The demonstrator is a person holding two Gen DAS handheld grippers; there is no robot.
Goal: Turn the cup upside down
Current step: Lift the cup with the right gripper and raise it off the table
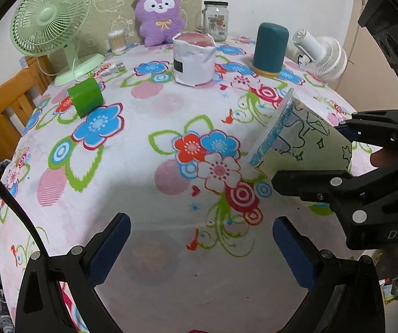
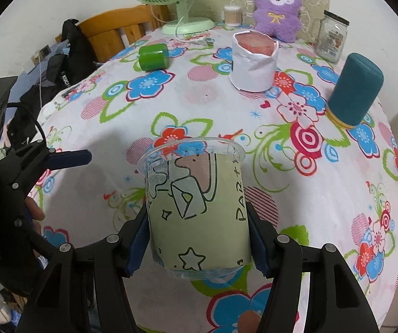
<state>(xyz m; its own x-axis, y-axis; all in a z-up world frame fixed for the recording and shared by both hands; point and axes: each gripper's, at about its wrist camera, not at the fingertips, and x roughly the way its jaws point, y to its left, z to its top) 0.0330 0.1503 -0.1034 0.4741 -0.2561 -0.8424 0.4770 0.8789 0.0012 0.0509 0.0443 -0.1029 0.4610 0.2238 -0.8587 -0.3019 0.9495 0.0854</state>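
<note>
A clear plastic cup (image 2: 196, 208) with a pale green printed sleeve is held in my right gripper (image 2: 199, 238), which is shut on its sides. The cup is tilted, its open rim pointing forward and away, its base towards the gripper. In the left wrist view the cup (image 1: 301, 141) lies tilted above the floral tablecloth (image 1: 143, 183) at the right, rim down-left, with the right gripper (image 1: 346, 155) clamped on it. My left gripper (image 1: 201, 247) is open and empty over the table's near edge; it also shows at the left of the right wrist view (image 2: 68, 158).
On the table stand a white paper-wrapped pot (image 1: 194, 59), an upside-down teal cup (image 1: 270, 48), a green cup on its side (image 1: 85, 97), a green fan (image 1: 51, 25), a white fan (image 1: 321, 55), a glass jar (image 1: 215, 20) and a purple plush (image 1: 159, 16). A wooden chair (image 1: 4, 105) stands left.
</note>
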